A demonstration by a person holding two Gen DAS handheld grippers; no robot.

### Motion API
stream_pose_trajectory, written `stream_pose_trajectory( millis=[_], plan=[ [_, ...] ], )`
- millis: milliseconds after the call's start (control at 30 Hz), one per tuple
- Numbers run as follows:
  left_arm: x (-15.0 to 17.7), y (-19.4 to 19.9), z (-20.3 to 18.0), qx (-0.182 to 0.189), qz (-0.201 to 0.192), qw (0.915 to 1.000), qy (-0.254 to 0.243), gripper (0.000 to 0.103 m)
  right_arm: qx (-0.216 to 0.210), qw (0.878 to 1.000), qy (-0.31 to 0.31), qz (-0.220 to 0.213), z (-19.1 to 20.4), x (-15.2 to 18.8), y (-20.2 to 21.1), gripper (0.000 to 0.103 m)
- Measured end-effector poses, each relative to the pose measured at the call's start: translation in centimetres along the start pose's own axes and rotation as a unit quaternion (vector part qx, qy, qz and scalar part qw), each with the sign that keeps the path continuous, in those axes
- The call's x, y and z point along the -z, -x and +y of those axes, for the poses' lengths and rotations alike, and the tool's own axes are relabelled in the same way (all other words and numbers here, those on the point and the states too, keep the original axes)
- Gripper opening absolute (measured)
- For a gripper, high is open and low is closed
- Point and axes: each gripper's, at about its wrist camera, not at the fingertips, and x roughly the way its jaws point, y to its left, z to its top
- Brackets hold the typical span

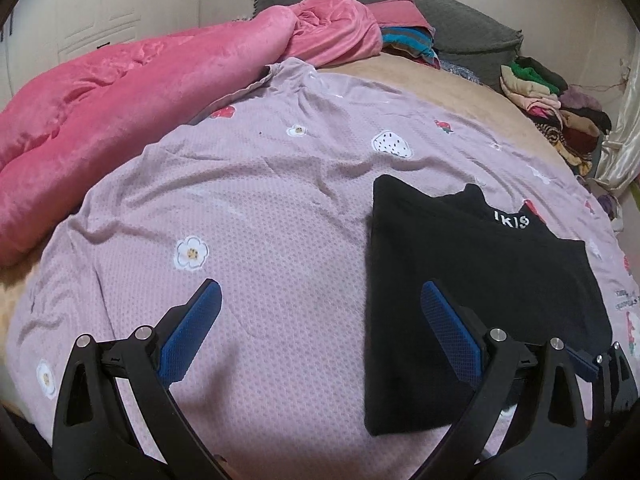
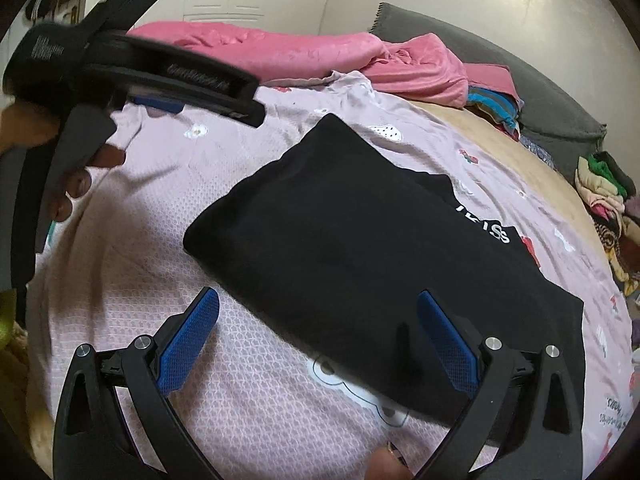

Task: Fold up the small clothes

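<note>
Bedroom scene: lilac printed bedspread [image 1: 256,200] carries the black garment [image 2: 360,240], already folded to a rectangle (white lettering exposed). Left gripper [image 1: 320,320] and right gripper [image 2: 318,330] hover with jaws apart, holding nothing; further halving probably remains.

Right wrist fisheye view. The right gripper [image 2: 318,334] hangs over a lilac printed sheet [image 2: 140,264], its blue-padded jaws spread wide apart with nothing between them; the right-hand pad lies over the near edge of a folded black garment [image 2: 340,232] bearing white lettering [image 2: 490,226]. At upper left, a hand [image 2: 80,178] holds the left gripper [image 2: 160,102], blurred, above the sheet. A pink blanket [image 2: 320,56], a grey cushion [image 2: 520,80] and piled clothes [image 2: 608,200] border the far side.
</note>
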Motion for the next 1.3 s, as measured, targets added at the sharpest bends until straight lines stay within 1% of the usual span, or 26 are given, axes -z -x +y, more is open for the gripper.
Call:
stream_pose_trajectory(
  millis=[233,433,533,633,767,900,1000,1067,1133,1233,1300],
  plan=[
    [-0.7,-1.6,-0.1,0.009,0.013,0.9999,0.005,0.093,0.011,1.0,0.021,0.015,0.8,0.0,-1.6,0.099],
    [-1.6,-3.3,0.0,0.003,0.02,0.9998,-0.001,0.093,0.036,0.998,0.044,0.03,1.2,-0.3,-3.3,0.099],
    [-2.2,-4.2,0.4,0.005,0.023,0.9997,0.004,0.093,0.044,0.997,0.053,0.034,1.3,-0.7,-4.2,0.099],
    [-2.5,-5.3,1.1,0.013,0.035,0.999,0.022,0.093,0.052,0.996,0.06,0.039,1.4,-1.1,-5.3,0.099],
    [-2.9,-6.2,1.0,0.012,0.04,0.9989,0.021,0.093,0.061,0.995,0.067,0.042,1.5,-1.6,-6.3,0.099],
    [-3.2,-6.8,0.7,0.022,0.044,0.9985,0.026,0.093,0.054,0.995,0.073,0.048,1.2,-1.9,-6.3,0.099],
    [-3.1,-7.2,0.4,0.025,0.05,0.9983,0.018,0.093,0.031,0.994,0.085,0.057,0.8,-1.6,-5.2,0.099],
    [-3.1,-7.4,0.0,0.028,0.053,0.9981,0.012,0.093,0.035,0.993,0.098,0.059,0.8,-1.1,-4.5,0.099],
    [-3.2,-7.6,-0.4,0.038,0.055,0.9977,0.012,0.093,0.044,0.991,0.108,0.06,1.3,-0.6,-4.2,0.099],
    [-3.5,-8.1,-0.9,0.055,0.059,0.9966,0.016,0.093,0.059,0.989,0.123,0.059,2.1,-0.3,-4.7,0.099],
    [-3.7,-8.5,-1.2,0.058,0.061,0.9964,0.013,0.093,0.066,0.988,0.127,0.055,2.3,-0.5,-5.5,0.099]
  ],
)
